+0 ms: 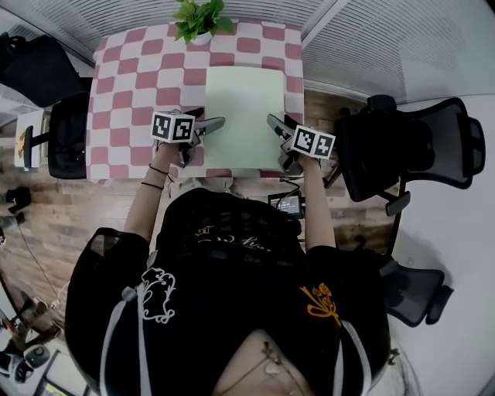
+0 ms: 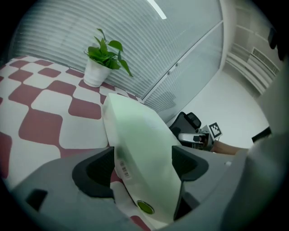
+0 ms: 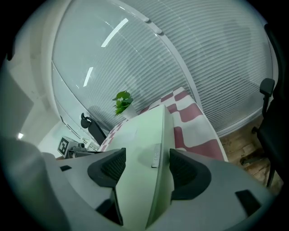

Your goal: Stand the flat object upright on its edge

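Note:
A pale green flat panel (image 1: 244,116) lies on the red-and-white checked table (image 1: 128,100). My left gripper (image 1: 209,126) is at the panel's near left edge and my right gripper (image 1: 277,128) at its near right edge. In the left gripper view the panel (image 2: 135,144) runs between the two dark pads of the left gripper (image 2: 142,167), whose jaws stand wide and open around its edge. In the right gripper view the panel (image 3: 140,149) likewise passes between the wide, open jaws of the right gripper (image 3: 146,164). I see no pad pressing on it.
A potted plant (image 1: 199,19) stands at the table's far edge, just beyond the panel. Black office chairs sit to the right (image 1: 410,147) and left (image 1: 69,131) of the table. The floor is wood planks, and slatted blinds line the wall behind.

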A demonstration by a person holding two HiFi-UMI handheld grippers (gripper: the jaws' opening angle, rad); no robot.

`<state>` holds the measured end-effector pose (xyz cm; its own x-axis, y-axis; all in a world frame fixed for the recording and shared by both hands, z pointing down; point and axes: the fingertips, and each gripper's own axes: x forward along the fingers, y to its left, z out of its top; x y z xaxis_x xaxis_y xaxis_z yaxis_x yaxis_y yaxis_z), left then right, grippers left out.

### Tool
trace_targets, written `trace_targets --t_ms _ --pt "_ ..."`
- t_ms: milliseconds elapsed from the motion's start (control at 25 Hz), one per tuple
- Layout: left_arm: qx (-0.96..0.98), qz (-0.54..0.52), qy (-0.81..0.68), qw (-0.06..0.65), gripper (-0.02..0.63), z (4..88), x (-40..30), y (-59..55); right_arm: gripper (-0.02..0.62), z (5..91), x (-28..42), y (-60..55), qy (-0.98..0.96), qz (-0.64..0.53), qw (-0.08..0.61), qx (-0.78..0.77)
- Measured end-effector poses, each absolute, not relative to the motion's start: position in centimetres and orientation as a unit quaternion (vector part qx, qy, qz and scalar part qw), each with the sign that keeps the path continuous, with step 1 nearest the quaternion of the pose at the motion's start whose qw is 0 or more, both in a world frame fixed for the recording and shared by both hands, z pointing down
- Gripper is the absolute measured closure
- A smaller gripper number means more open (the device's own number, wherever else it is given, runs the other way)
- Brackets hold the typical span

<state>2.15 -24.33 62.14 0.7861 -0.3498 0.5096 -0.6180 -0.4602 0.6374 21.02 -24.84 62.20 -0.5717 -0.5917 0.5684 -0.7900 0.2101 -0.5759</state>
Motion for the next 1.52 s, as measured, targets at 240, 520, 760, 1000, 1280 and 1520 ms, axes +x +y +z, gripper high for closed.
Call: trace_targets --t_ms 240,520,760,1000,1280,1520 --pt "0.828 0.165 -0.279 0.457 0.21 63.9 2.6 -24.7 0.325 63.7 20.8 -25.4 -0.766 0.456 0.13 0.434" --pt "0.829 0.148 -0.277 0.464 0.206 64.2 2.6 -24.9 0.325 63.9 20.8 -25.5 -0.77 0.459 0.128 0.425" --pt "0.833 0.163 -0.294 0.441 0.209 63.8 2.6 -24.7 0.327 63.4 20.8 -25.3 -0.769 0.43 0.147 0.449" --pt "0.86 0.165 -0.295 0.383 0.221 60.9 2.4 -25.4 0.327 59.4 20.5 -25.4 -0.8 0.365 0.13 0.459" --pt "0.899 0.183 -0.308 0.251 0.235 55.2 2.7 -27.7 0.327 53.7 20.5 -26.6 -0.825 0.267 0.136 0.479" --pt "0.907 0.191 -0.343 0.156 0.252 51.0 3.1 -29.3 0.328 49.4 20.7 -28.0 -0.833 0.174 0.154 0.502"
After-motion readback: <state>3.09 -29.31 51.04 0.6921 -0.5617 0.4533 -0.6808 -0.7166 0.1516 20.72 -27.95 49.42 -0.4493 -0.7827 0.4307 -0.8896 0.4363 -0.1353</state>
